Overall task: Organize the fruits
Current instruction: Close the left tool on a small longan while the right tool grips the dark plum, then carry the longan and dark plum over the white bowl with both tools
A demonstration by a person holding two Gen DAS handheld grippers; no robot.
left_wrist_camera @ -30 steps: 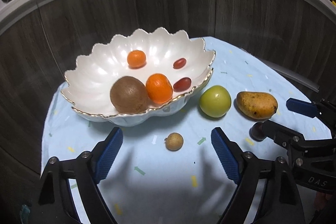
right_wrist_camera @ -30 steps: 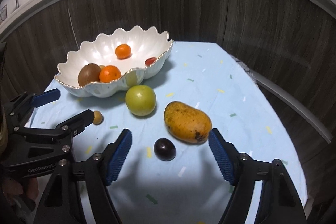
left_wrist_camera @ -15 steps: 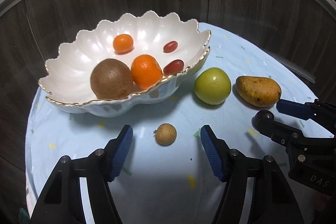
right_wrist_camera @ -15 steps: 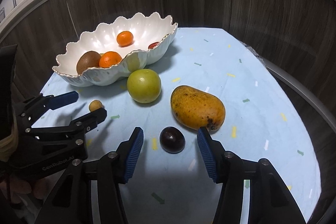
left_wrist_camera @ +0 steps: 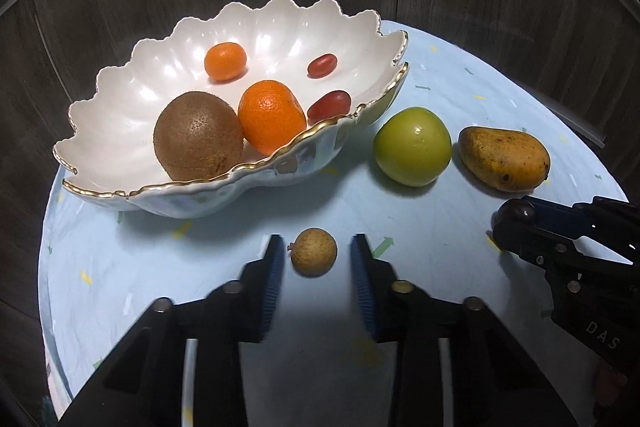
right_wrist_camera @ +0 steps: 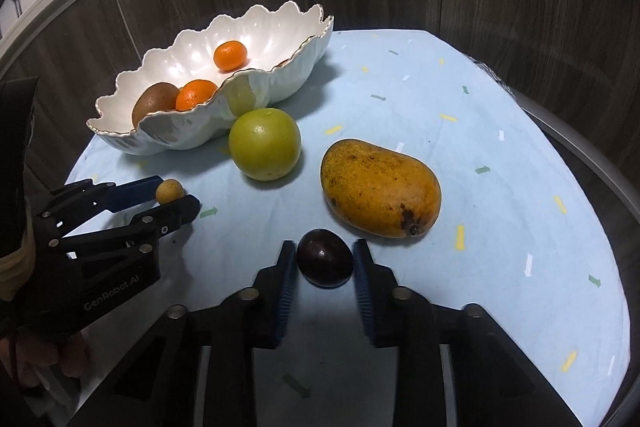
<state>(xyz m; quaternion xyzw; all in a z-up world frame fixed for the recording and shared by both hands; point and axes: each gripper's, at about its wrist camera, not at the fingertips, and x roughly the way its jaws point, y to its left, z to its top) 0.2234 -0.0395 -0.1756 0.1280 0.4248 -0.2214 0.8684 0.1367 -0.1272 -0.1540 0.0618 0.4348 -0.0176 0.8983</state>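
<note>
1. We hold a two-finger gripper in each hand above a round counter [right_wrist_camera: 440,99] covered with a pale blue cloth.
2. A white scalloped bowl [left_wrist_camera: 120,131] stands at the far left. It already holds a kiwi [left_wrist_camera: 199,141], two mandarins and two red grapes, so it seems to be where the fruit is gathered.
3. A green apple [left_wrist_camera: 413,145] and a yellow mango [right_wrist_camera: 380,193] lie on the cloth beside the bowl, not yet collected.
4. The left gripper [left_wrist_camera: 316,259] is low over a small tan longan [left_wrist_camera: 313,251]. Its blue fingers [left_wrist_camera: 273,267] flank the fruit, released, with a slim gap on each side.
5. The right gripper [right_wrist_camera: 325,261] brackets a dark plum [right_wrist_camera: 325,257] just before the mango. The finger pads sit right at the plum's sides; we cannot tell whether they press it yet.
6. We judge both hands are lined up to clench and carry these small fruits to the bowl.
</note>
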